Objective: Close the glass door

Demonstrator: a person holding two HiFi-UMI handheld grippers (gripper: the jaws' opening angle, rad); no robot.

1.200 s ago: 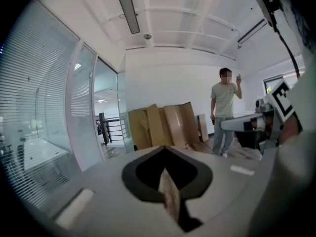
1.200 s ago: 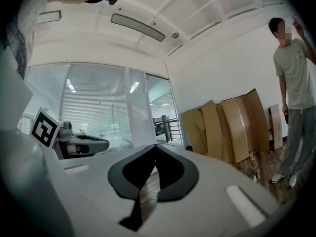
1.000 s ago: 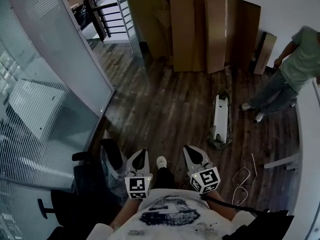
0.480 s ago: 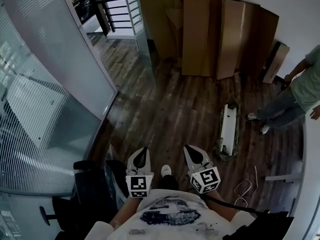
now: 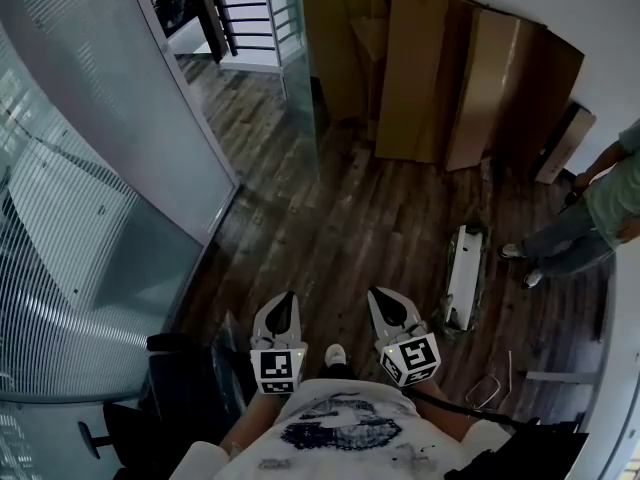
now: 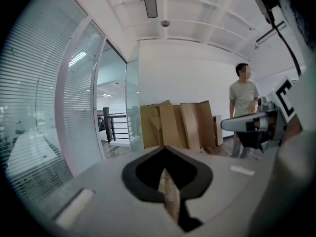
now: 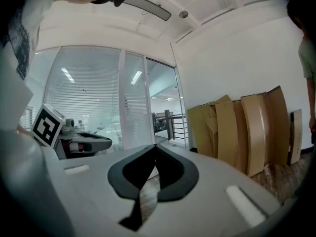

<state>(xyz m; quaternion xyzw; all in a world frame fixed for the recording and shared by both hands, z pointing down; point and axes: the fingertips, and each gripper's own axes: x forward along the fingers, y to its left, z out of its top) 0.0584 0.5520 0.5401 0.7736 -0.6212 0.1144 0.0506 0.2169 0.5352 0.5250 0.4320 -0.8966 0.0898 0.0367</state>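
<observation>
The dark wooden floor (image 5: 340,228) is spreading across the room. A big glass wall (image 5: 90,228) with blinds is running along the left. The glass door (image 5: 300,88) is standing far ahead, just beside the brown cardboard sheets (image 5: 440,78). It looks open, though its edge is hard to see. A person (image 5: 610,203) is standing at the right. The left gripper (image 5: 283,298) and right gripper (image 5: 383,295) are both pinching shut on nothing, well apart from the door.

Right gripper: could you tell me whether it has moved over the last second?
Yes. The right gripper has advanced past the near end of the white board, toward the cardboard.
</observation>
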